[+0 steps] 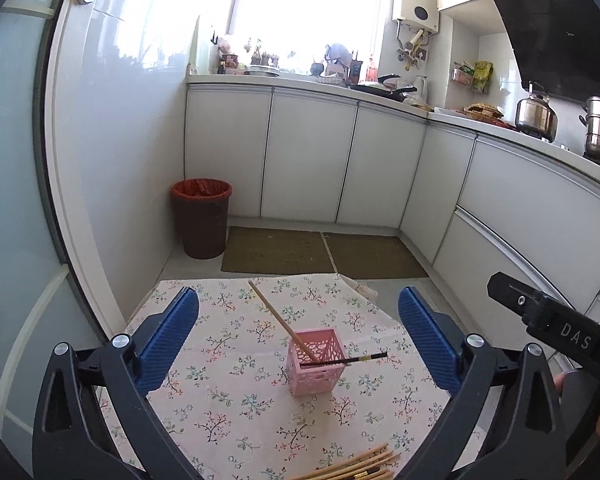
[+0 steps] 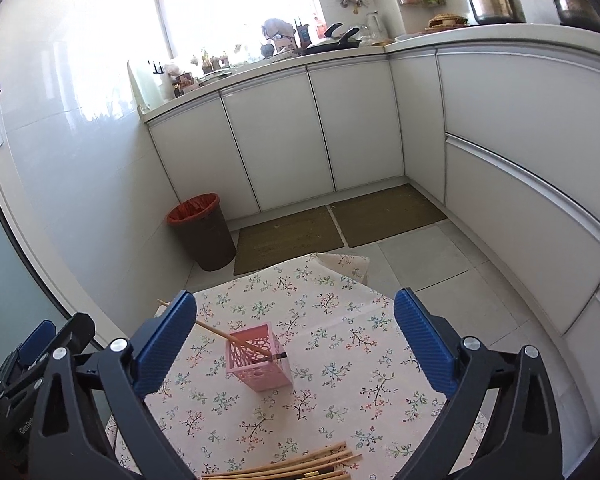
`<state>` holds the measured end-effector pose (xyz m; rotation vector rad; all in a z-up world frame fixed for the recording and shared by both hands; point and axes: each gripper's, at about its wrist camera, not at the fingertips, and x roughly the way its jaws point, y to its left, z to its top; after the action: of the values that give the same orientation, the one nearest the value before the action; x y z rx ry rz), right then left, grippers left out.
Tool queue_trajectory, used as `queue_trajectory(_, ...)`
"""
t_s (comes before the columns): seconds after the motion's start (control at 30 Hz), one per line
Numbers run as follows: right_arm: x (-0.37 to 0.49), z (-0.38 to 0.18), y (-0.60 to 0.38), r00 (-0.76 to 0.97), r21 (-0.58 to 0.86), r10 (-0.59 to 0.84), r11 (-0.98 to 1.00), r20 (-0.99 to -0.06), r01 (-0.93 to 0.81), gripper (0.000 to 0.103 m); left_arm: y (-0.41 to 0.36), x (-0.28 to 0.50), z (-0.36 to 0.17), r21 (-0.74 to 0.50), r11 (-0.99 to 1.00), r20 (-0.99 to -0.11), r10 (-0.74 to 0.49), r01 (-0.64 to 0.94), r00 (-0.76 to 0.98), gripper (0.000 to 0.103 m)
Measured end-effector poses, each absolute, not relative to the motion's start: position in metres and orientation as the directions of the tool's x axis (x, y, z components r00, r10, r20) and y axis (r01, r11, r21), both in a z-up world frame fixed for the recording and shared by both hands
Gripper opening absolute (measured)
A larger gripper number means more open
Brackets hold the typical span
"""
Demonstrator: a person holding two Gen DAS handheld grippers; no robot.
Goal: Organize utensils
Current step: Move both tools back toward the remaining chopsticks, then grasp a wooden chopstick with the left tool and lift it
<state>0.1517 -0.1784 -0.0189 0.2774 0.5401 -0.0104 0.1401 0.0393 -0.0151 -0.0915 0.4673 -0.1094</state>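
White kitchen cabinets are curving around the far side of both views, and a small table under a floral-print tablecloth [image 1: 236, 392] is sitting below my grippers. I am holding the left gripper [image 1: 299, 336] over the cloth with its blue ribbed pads spread wide and gripping nothing. The right gripper [image 2: 295, 340] is hovering likewise, jaws wide apart and empty. Between the pads in both views, a pink perforated square plastic holder [image 1: 317, 364] is standing upright on the cloth. One light wooden chopstick [image 1: 278, 318] is leaning out of it toward 11 o'clock, and a dark chopstick with a gold band [image 1: 346, 360] is lying across its rim, pointing toward 3 o'clock in the left view. A loose bundle of light bamboo chopsticks [image 1: 352, 466] is lying on the cloth at 6 o'clock, near the bottom edge. A brown waste bin with a red liner [image 1: 202, 222] is standing on the floor at 11 o'clock, beside two olive floor mats [image 1: 278, 250].
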Motion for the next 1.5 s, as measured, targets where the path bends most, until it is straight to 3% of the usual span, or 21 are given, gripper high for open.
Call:
queue_trajectory(0.17, 0.129, -0.034, -0.193, 0.835, 0.302, 0.085, 0.948, -0.544, 0.100, 0.096, 0.025, 0.142, -0.040, -0.068, 0.985, -0.553, -0.169, 0.158, 0.816, 0.096)
queue_trajectory(0.43, 0.075, -0.097, -0.234, 0.718, 0.388, 0.113, 0.893, -0.687, 0.230, 0.096, -0.037, 0.150, -0.126, 0.039, 0.896, -0.834, -0.214, 0.441, 0.509, 0.096)
queue_trajectory(0.73, 0.041, -0.178, -0.275, 0.505, 0.507, 0.263, 0.742, -0.822, 0.439, 0.096, -0.088, 0.139, -0.211, 0.024, 0.755, -0.961, -0.163, 0.656, 0.223, 0.095)
queue_trajectory(0.8, 0.039, -0.191, -0.280, 0.473, 0.523, 0.297, 0.709, -0.830, 0.474, 0.096, -0.094, 0.137, -0.220, -0.013, 0.737, -0.967, -0.183, 0.676, 0.180, 0.087)
queue_trajectory(0.87, 0.038, -0.198, -0.283, 0.461, 0.521, 0.298, 0.695, -0.836, 0.495, 0.096, -0.101, 0.138, -0.231, -0.077, 0.729, -0.974, -0.202, 0.681, 0.106, 0.058)
queue_trajectory(0.93, 0.038, -0.204, -0.283, 0.446, 0.516, 0.304, 0.695, -0.842, 0.501, 0.096, -0.106, 0.141, -0.241, -0.116, 0.727, -0.977, -0.205, 0.677, 0.052, 0.049)
queue_trajectory(1.27, 0.046, -0.229, -0.283, 0.378, 0.508, 0.348, 0.678, -0.858, 0.531, 0.096, -0.112, 0.158, -0.276, -0.179, 0.748, -0.981, -0.182, 0.639, -0.061, 0.022)
queue_trajectory(1.5, 0.051, -0.238, -0.280, 0.354, 0.500, 0.357, 0.684, -0.865, 0.532, 0.096, -0.112, 0.166, -0.286, -0.178, 0.745, -0.982, -0.174, 0.643, -0.070, 0.019)
